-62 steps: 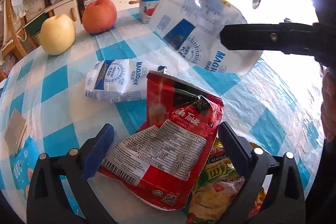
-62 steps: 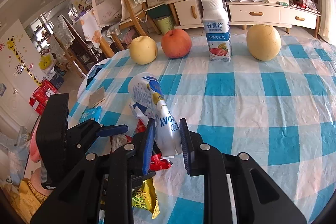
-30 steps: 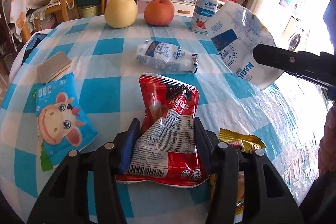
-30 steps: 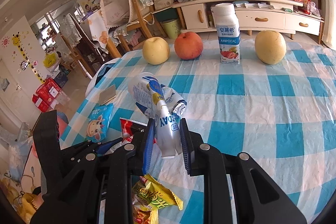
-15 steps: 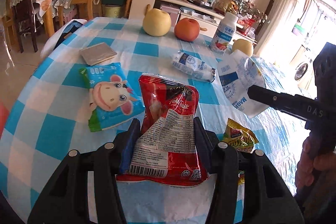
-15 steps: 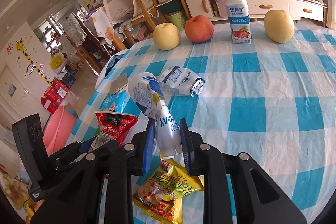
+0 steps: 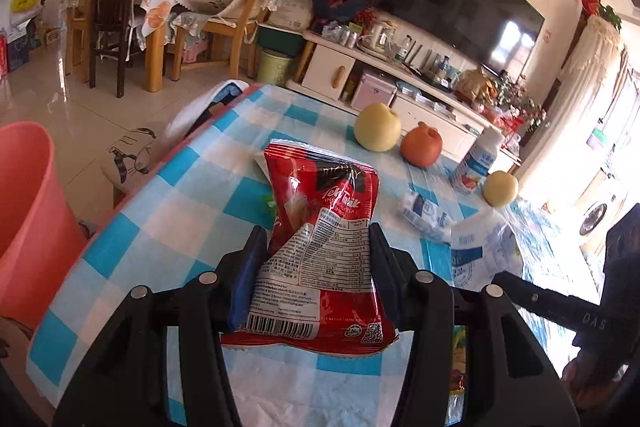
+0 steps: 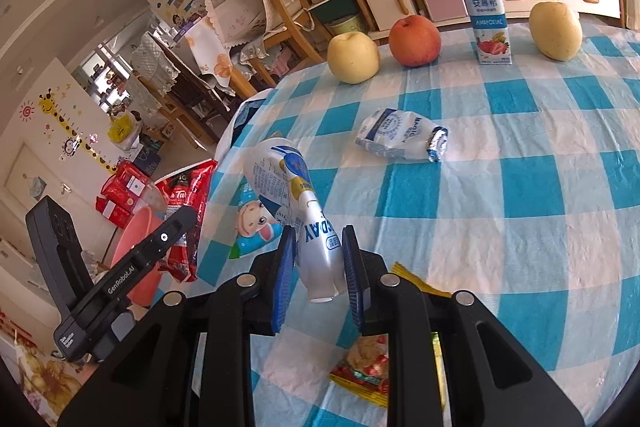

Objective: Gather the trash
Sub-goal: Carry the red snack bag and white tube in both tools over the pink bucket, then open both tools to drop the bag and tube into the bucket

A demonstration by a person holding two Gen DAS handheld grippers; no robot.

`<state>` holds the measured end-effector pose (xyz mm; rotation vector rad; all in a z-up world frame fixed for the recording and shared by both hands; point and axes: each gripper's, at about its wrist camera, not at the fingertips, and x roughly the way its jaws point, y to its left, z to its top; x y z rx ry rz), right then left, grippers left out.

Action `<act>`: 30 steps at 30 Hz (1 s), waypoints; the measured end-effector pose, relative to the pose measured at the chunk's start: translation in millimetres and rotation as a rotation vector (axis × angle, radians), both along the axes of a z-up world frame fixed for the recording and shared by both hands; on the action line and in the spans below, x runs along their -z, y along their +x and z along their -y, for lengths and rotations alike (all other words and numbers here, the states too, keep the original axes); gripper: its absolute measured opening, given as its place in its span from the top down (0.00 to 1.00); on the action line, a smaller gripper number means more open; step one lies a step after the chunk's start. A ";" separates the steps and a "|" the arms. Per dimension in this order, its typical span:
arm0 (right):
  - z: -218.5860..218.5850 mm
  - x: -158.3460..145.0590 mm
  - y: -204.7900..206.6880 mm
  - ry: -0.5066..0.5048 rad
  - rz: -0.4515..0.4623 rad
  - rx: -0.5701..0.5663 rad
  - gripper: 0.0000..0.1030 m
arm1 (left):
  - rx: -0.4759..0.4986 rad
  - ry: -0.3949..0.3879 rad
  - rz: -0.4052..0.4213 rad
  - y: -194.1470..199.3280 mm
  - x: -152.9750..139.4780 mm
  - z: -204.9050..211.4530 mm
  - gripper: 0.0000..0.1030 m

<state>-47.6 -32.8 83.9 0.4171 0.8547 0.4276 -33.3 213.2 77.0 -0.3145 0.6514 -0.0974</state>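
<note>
My left gripper [image 7: 316, 267] is shut on a red tea packet [image 7: 320, 247], lifted over the left edge of the blue-checked table [image 7: 180, 195]. A pink bin [image 7: 28, 203] stands on the floor to the left. In the right wrist view the same packet [image 8: 184, 211] hangs off the table above that bin [image 8: 140, 263]. My right gripper [image 8: 318, 267] is shut on a white and blue pouch [image 8: 296, 211], held above the table. A crumpled white and blue wrapper [image 8: 400, 141], a cow-print packet [image 8: 252, 231] and a yellow snack wrapper [image 8: 372, 363] lie on the cloth.
Two yellow apples [image 8: 354, 57] [image 8: 556, 31], a red apple [image 8: 416, 41] and a yoghurt bottle [image 8: 486, 13] stand along the table's far side. Wooden chairs [image 7: 224, 15] and a TV cabinet [image 7: 400, 75] lie beyond. A person's hand [image 7: 588, 383] shows at the lower right.
My left gripper has carried the red packet up and leftward off the table toward the pink bin. The right gripper with the pouch has shifted left along the table.
</note>
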 end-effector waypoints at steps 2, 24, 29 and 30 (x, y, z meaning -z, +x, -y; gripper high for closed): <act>-15.8 -5.5 0.6 0.009 0.004 -0.025 0.75 | -0.048 -0.030 0.015 -0.7 -7.7 -19.4 0.49; -303.8 -71.3 24.4 0.000 0.084 -0.467 0.75 | -0.706 -0.131 -0.002 -39.8 -33.3 -239.4 0.48; -347.8 -54.6 37.1 -0.020 0.057 -0.500 0.74 | -0.801 -0.210 -0.064 -45.8 -20.6 -271.5 0.44; -353.8 -49.7 39.4 -0.024 0.043 -0.502 0.73 | -0.815 -0.221 -0.076 -45.4 -18.4 -276.7 0.43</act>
